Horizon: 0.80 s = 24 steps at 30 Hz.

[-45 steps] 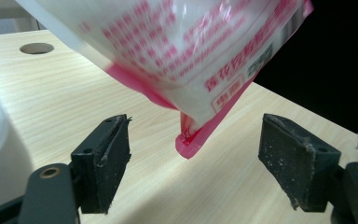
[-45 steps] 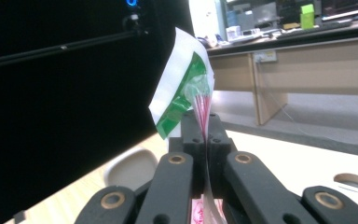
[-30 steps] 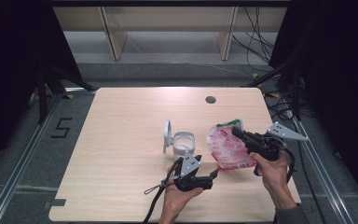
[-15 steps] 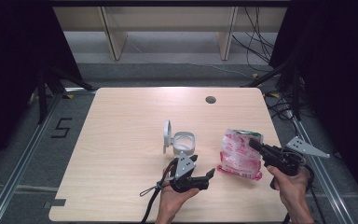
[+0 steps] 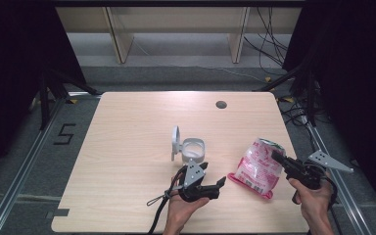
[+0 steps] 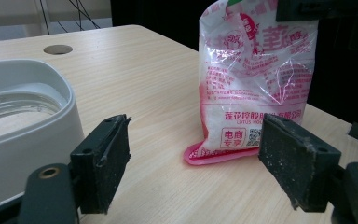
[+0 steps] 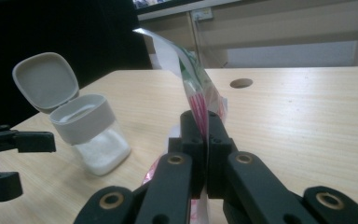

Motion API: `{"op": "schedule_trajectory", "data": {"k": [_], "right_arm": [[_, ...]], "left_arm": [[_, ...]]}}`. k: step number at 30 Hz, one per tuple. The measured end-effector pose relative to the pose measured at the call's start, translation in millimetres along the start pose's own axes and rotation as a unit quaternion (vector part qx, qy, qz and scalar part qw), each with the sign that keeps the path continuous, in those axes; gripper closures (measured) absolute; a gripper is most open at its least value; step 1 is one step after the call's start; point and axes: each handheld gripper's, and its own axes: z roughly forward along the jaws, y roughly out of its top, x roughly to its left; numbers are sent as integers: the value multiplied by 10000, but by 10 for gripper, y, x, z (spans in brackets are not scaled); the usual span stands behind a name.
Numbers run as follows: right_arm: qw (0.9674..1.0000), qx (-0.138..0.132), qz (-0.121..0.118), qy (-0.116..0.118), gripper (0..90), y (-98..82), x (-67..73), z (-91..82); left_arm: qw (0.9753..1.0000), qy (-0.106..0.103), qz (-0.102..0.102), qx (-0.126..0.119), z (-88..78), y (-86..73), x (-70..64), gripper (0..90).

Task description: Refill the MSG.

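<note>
Pale wooden surface [image 5: 127, 147], seen from above, with a small round hole [image 5: 221, 104] near its far edge. Pink printed bag [image 5: 258, 169] stands tilted at the surface's right side, its bottom seam resting on the wood. White container [image 5: 193, 150] with its hinged lid up stands near the centre. Right hand-held gripper [image 5: 278, 157]: jaws clamped tight on the bag's top edge. Left hand-held gripper [image 5: 214, 183]: jaws spread wide, nothing between them, facing the bag.

I've carried the pink bag [image 5: 258, 169] with my right gripper [image 5: 277, 157] rightward and nearer, away from the jar [image 5: 192, 150].
</note>
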Motion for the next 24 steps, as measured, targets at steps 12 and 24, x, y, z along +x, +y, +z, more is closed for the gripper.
{"op": "schedule_trajectory", "data": {"k": [12,24], "right_arm": [[9991,315,68,-285,893,-116,-131,25],[9966,408,477,-526,854,-225,-271,9]], "left_arm": [[10000,40,32,41,-14,4,-11,246],[10000,33,32,32,4,-14,14,245]]}}
